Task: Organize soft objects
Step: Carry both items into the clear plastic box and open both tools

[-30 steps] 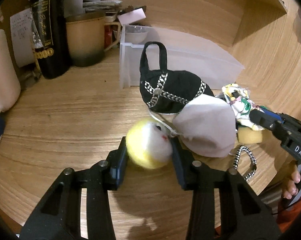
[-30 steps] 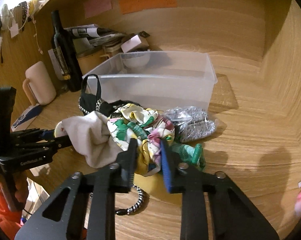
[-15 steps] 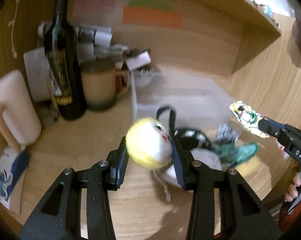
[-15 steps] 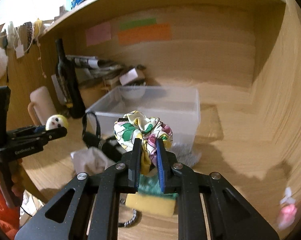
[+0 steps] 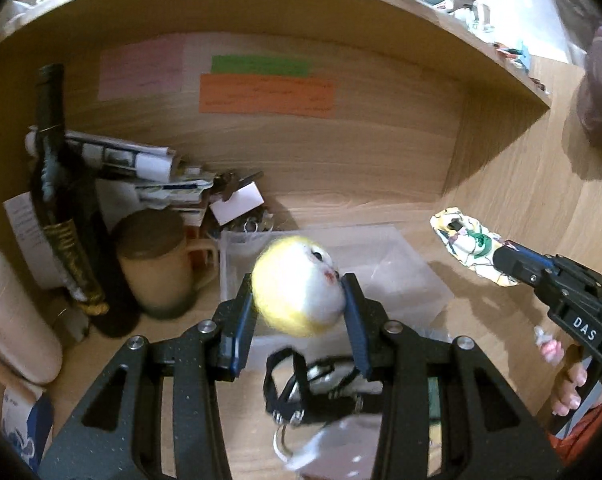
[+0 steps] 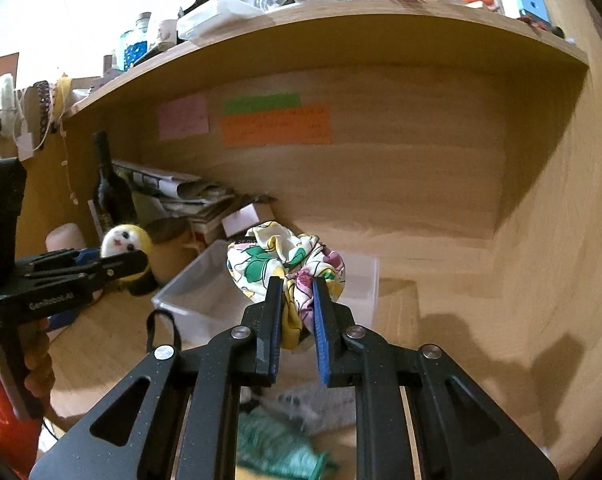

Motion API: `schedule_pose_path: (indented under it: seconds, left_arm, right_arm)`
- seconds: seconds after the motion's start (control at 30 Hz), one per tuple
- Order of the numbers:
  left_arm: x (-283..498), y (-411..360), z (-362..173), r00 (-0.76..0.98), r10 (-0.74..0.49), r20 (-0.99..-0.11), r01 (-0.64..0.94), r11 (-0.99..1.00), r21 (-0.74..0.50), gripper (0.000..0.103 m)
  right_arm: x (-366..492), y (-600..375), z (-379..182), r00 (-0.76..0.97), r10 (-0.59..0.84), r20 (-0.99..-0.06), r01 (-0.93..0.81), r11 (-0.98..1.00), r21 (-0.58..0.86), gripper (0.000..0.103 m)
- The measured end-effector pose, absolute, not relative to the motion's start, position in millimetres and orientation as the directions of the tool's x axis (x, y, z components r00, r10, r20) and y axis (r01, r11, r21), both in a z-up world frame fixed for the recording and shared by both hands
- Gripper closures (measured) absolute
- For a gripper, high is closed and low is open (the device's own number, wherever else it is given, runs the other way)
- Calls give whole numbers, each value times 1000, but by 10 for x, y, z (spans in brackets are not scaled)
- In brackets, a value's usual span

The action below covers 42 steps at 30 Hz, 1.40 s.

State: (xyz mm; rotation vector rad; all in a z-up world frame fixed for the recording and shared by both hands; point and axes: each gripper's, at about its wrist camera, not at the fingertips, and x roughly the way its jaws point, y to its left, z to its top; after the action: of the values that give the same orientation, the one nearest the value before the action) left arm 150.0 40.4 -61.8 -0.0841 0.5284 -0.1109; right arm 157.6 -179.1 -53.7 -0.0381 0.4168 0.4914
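Note:
My left gripper [image 5: 299, 298] is shut on a yellow and white plush ball [image 5: 297, 284] with a small face, held in the air in front of a clear plastic bin [image 5: 405, 276]. It also shows in the right wrist view [image 6: 125, 242]. My right gripper [image 6: 297, 300] is shut on a floral fabric scrunchie [image 6: 285, 264], raised above the bin [image 6: 205, 296]; the scrunchie also shows in the left wrist view [image 5: 467, 246]. Below lie a black studded pouch [image 5: 321, 388], a grey-white cloth [image 5: 333, 448] and a green fabric item [image 6: 277, 448].
A dark wine bottle [image 5: 61, 208], a beige mug [image 5: 157, 264], stacked papers [image 5: 141, 172] and a cream foam roller [image 5: 13, 316] stand at the back left of the wooden desk. Sticky notes [image 5: 265, 88] hang on the back wall. A shelf [image 6: 341, 32] runs overhead.
Both grippers have lifted off the pile, the left with the plush ball and the right with the scrunchie, and now stand higher, by the bin.

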Motion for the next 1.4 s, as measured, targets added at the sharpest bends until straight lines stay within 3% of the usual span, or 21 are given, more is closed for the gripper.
schedule_pose_path:
  seconds: [0.23,0.67,1.0,1.13,1.23,1.3,1.4]
  left_arm:
    - [2009,321,-686,810,-131,-572,92,991,-97,62]
    - [2724,204,-1091,649,-140,-748,129,989,-73,62]
    - [2913,138,-1350,559,-103,-823,139,990,-29,62]
    - [2887,109,-1361,556,-84,-827,143,990,-5,62]
    - [2870,120,-1347,560,-88,-824,141,990,-10,56]
    - [2900,150,-1332,567,-95,-818,141,990,-18,48]
    - [2838,198,-1256,596,-94,-798,136,991,-15,44]
  right_arm:
    - [1967,-1676,-541,782,445,-437,-476,878,42,90]
    - [2743,-1454,-967,678,378,-630,-470,882,23,90]
    - [2876,-1347,-1242,600,330,-729,-482,876,-1,90]
    - [2873,-1353,-1269,587,330,-739,-483,875,7,87]
    - [2853,-1360,-1261,593,323,-738,-476,880,2,76]
    - [2838,-1358,-1240,597,329,-732,-476,880,7,72]
    - [2789,-1365,-1180,615,334,-714,-474,881,3,69]
